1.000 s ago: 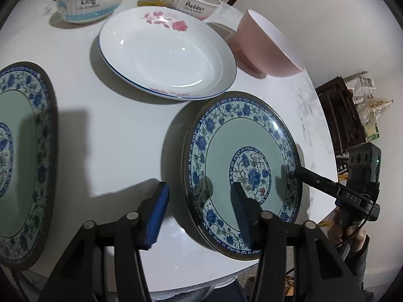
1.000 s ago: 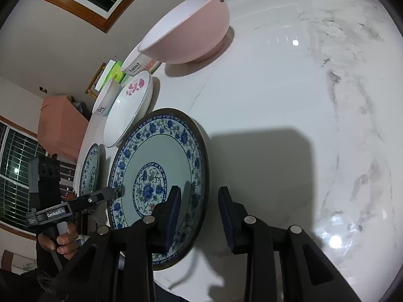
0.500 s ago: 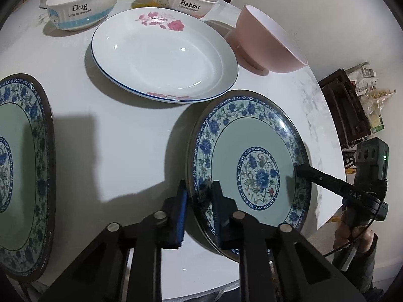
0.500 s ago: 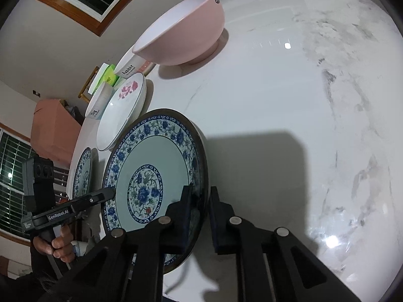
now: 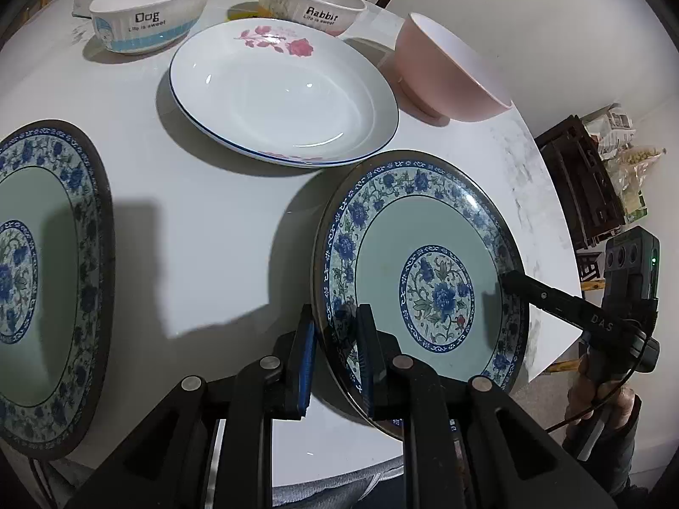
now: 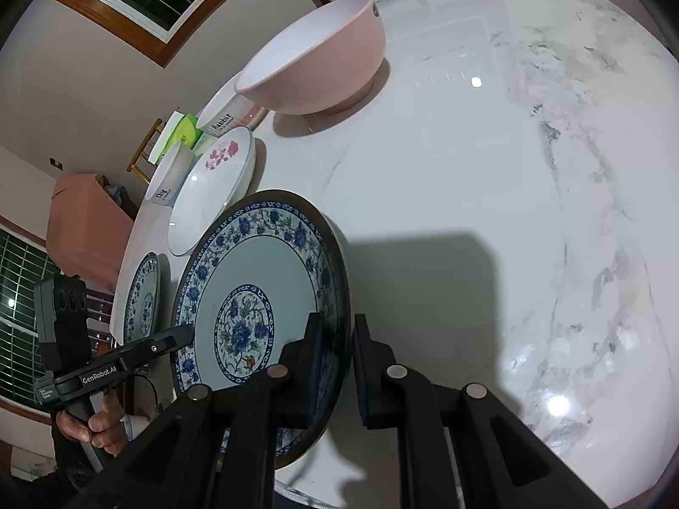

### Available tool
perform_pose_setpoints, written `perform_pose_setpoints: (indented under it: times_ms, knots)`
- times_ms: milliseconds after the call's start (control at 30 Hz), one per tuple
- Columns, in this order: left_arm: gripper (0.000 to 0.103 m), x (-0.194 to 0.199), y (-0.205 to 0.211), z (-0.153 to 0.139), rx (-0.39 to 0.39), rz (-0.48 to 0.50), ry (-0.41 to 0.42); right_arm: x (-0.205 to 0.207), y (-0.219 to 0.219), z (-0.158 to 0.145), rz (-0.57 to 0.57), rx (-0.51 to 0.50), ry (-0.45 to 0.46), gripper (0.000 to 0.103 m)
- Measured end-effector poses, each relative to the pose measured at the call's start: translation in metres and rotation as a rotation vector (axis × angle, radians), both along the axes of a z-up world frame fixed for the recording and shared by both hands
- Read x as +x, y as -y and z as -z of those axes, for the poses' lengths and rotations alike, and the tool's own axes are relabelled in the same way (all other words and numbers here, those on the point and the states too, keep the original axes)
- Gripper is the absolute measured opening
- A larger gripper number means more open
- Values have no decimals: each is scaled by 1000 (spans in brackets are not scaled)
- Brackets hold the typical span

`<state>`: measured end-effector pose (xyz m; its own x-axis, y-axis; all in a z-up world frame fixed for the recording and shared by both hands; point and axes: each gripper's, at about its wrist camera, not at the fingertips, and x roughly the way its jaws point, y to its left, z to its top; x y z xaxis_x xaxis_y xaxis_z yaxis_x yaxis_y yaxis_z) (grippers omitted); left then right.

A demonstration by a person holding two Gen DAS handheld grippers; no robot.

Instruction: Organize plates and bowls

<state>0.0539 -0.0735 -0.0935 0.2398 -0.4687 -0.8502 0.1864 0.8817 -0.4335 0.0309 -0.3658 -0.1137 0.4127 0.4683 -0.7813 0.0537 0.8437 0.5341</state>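
A second blue floral plate point(image 5: 42, 280) lies flat at the table's point(image 5: 220, 220) left edge. To its right, the left hand-held gripper point(image 5: 335, 360) pinches the near-left rim of the blue floral plate point(image 5: 424, 271). The right hand-held gripper point(image 6: 335, 364) clamps the opposite rim. The plate sits tilted between them, so any stacking move likely runs leftward.

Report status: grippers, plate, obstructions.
Left gripper and right gripper shut on blue floral plate, opposite rims. White rose plate close behind.
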Motion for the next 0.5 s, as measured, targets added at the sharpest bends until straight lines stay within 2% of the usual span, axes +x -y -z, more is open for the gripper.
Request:
perform_pose_setpoints:
  times_ms: [500]
  knots:
    - [15, -5, -20, -14, -7, -37, 34, 3, -29, -20, -32, -19, 30, 14]
